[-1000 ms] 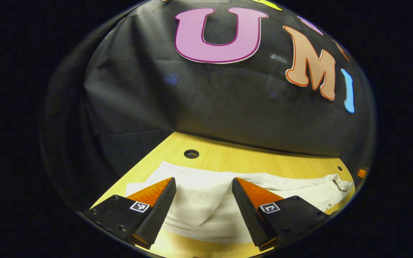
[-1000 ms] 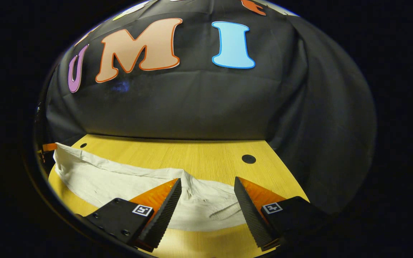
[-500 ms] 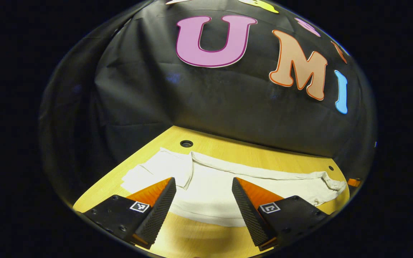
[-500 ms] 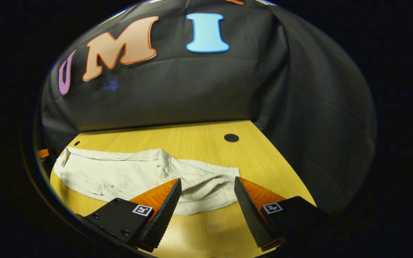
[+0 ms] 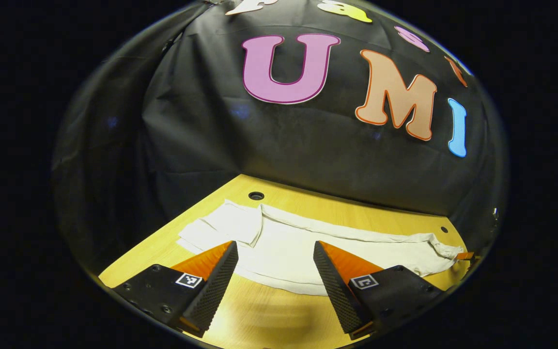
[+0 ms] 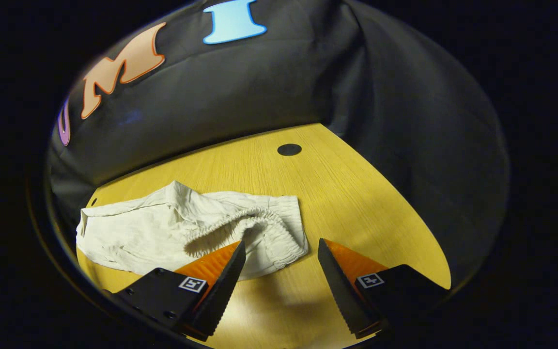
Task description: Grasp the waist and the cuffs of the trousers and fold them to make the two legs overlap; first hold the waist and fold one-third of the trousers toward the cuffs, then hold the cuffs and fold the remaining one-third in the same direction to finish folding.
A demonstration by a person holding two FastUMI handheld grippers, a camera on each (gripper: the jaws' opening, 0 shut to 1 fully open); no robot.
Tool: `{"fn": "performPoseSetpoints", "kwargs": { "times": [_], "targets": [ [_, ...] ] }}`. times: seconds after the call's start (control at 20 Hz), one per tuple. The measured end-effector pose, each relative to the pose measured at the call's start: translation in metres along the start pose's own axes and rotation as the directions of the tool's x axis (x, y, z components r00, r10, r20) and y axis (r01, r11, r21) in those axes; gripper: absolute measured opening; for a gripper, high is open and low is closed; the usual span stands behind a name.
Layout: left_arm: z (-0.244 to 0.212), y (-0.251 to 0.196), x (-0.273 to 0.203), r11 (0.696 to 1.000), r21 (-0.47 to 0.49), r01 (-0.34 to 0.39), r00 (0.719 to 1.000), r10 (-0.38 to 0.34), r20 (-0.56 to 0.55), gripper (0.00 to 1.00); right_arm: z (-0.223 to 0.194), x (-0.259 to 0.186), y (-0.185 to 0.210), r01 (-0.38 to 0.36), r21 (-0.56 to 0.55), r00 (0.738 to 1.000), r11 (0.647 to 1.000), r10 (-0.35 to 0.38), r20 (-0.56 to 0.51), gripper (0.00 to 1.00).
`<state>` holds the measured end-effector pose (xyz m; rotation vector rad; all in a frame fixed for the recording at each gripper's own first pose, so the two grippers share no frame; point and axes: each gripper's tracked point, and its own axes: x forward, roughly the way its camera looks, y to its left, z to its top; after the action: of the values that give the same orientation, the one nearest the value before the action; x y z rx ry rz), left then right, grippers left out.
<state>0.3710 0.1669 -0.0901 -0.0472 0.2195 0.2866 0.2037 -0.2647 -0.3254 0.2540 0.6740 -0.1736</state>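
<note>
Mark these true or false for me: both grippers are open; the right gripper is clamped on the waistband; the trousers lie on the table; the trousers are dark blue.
1. Both the left gripper and the right gripper are open: true.
2. The right gripper is clamped on the waistband: false, its fingers stand apart, holding nothing.
3. The trousers lie on the table: true.
4. The trousers are dark blue: false, they are off-white.
</note>
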Motion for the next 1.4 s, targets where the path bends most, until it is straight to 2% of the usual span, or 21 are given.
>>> {"fn": "performPoseSetpoints", "kwargs": {
  "times": [0.15,0.2,0.25,0.3,0.4,0.5,0.55,0.65,0.7,0.8,0.85,1.15,1.4],
  "targets": [
    [0.001,-0.004,-0.002,1.000,0.010,0.007,1.000,-0.007,0.005,0.95,-0.001,0.013,0.003,-0.034,0.082,0.999,0.996,0.036,-0.016,0.94],
    [0.002,-0.006,-0.002,1.000,0.005,0.012,1.000,-0.012,0.005,0.95,-0.002,0.011,0.005,-0.049,0.108,0.998,0.993,0.052,-0.027,0.85],
    [0.004,-0.008,-0.004,1.000,0.000,0.015,1.000,-0.015,0.008,0.95,-0.004,0.016,0.004,-0.042,0.123,0.998,0.991,0.046,-0.032,0.83],
    [-0.002,-0.008,-0.002,1.000,0.002,0.017,1.000,-0.017,0.012,0.95,-0.003,0.019,0.000,-0.032,0.130,0.999,0.991,0.036,-0.031,0.70],
    [-0.001,-0.009,-0.004,1.000,-0.001,0.018,1.000,-0.018,0.010,0.95,-0.003,0.019,0.001,-0.031,0.159,0.999,0.987,0.036,-0.031,0.67],
    [-0.001,-0.012,-0.005,1.000,0.000,0.023,1.000,-0.023,0.009,0.95,0.005,0.017,0.002,-0.041,0.185,0.999,0.982,0.043,-0.010,0.47],
    [0.000,-0.012,-0.006,1.000,0.000,0.023,1.000,-0.023,0.013,0.95,0.010,0.014,0.003,-0.042,0.200,0.999,0.979,0.043,0.001,0.30],
    [0.001,-0.013,-0.008,1.000,-0.004,0.027,1.000,-0.027,0.017,0.95,0.013,0.008,0.006,-0.043,0.173,0.999,0.984,0.040,0.020,0.20],
    [0.001,-0.013,-0.009,1.000,-0.003,0.027,0.999,-0.027,0.017,0.95,0.016,0.010,0.007,-0.036,0.143,0.999,0.989,0.031,0.032,0.20],
    [0.003,-0.013,-0.010,1.000,0.000,0.029,0.999,-0.029,0.021,0.95,0.024,-0.004,0.015,-0.050,0.110,0.997,0.993,0.044,0.056,0.08],
    [0.004,-0.012,-0.010,1.000,-0.002,0.029,0.999,-0.029,0.025,0.95,0.031,-0.010,0.019,-0.056,0.102,0.996,0.993,0.049,0.072,0.13],
    [0.005,0.006,-0.015,0.998,-0.035,0.046,0.998,-0.045,0.034,0.94,0.058,-0.050,0.062,-0.093,0.052,0.984,0.994,0.084,0.155,0.13],
    [0.011,0.026,-0.010,0.996,-0.023,0.091,0.995,-0.090,0.036,0.95,0.076,-0.105,0.122,-0.128,-0.033,0.964,0.991,0.132,0.229,0.13]
  ]
}}
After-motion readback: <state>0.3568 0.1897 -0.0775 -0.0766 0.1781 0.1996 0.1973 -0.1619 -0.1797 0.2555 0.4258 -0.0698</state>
